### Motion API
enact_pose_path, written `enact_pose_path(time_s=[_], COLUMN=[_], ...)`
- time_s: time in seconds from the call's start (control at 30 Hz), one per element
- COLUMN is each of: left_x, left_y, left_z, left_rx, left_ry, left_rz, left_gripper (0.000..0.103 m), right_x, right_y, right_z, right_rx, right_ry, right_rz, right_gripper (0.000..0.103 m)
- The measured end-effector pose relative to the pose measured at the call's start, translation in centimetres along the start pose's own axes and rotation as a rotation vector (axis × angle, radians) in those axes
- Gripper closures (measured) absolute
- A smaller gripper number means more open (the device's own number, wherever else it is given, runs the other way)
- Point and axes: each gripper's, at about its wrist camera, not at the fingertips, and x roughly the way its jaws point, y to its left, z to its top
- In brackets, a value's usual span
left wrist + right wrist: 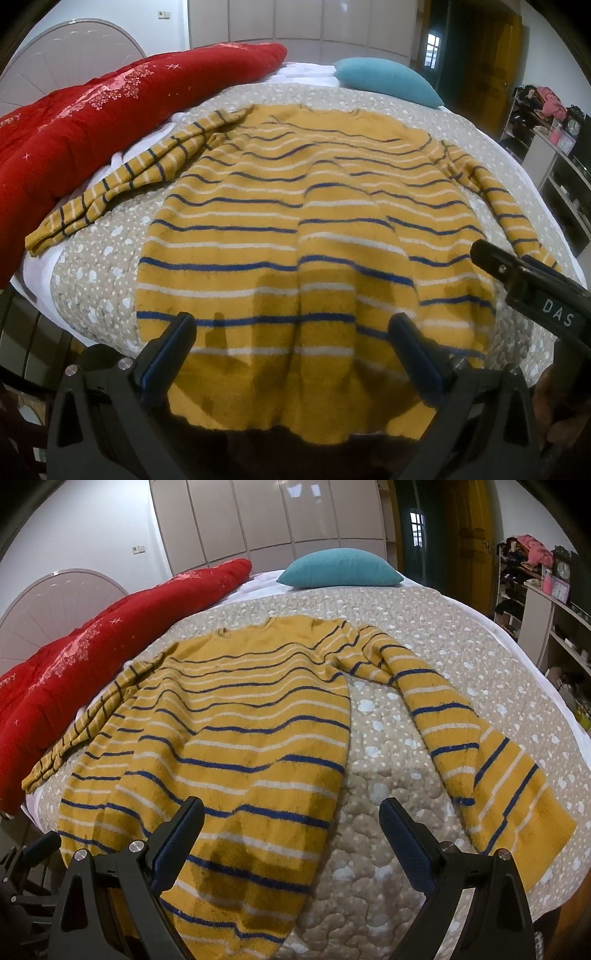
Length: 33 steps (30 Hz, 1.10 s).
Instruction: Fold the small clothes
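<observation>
A mustard-yellow sweater with blue and white stripes (295,229) lies spread flat on the bed, hem toward me, both sleeves stretched out to the sides. My left gripper (291,343) is open and empty, hovering above the hem. My right gripper (291,830) is open and empty, above the sweater's (221,738) right edge near the hem. The right sleeve (472,760) lies to its right. The right gripper also shows in the left wrist view (524,280).
A beige spotted quilt (388,849) covers the bed. A red duvet (92,122) lies along the left side, touching the left sleeve. A teal pillow (340,568) sits at the far end. Shelves (535,602) stand at the right.
</observation>
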Motion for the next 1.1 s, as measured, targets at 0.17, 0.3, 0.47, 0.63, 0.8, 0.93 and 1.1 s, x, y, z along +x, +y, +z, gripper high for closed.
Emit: enact_pose_path(time_s=[0.17,0.3,0.47,0.63,0.8,0.93,1.1], left_x=[0.1,0.3,0.5,0.6,1.1,1.1,-0.1], left_y=[0.1,0.1,0.2,0.2,0.3,0.5,1.2], left_z=[-0.1,-0.2,-0.4,-0.7,-0.8,-0.7,-0.4], left_rx=[-0.003,-0.004,-0.008,-0.013,-0.032,-0.038,-0.060], left_ry=[0.004,0.012,0.013,0.011,0.000,-0.008,-0.057], left_rz=[-0.003,-0.006,-0.006,-0.010,-0.019,-0.018,-0.027], left_gripper=[0.000,0.000,0.000,0.000,0.000,0.000,0.000], right_x=[0.2,0.3,0.7,1.1,1.4,1.4,-0.2], right_y=[-0.1,-0.1,-0.3,-0.8,-0.8,-0.5,-0.7], right_z=[-0.1,-0.2,-0.7,-1.3,-1.9,-2.1,-0.9], right_rx=[-0.001,-0.001,0.001,0.000,-0.013,-0.041,-0.057], right_ry=[0.004,0.006,0.015,0.017,0.014,0.006,-0.041], right_rz=[0.000,0.001,0.003,0.016,0.038,0.043,0.057], right_gripper=[0.005,0.005,0.005,0.005,0.005,0.005,0.005])
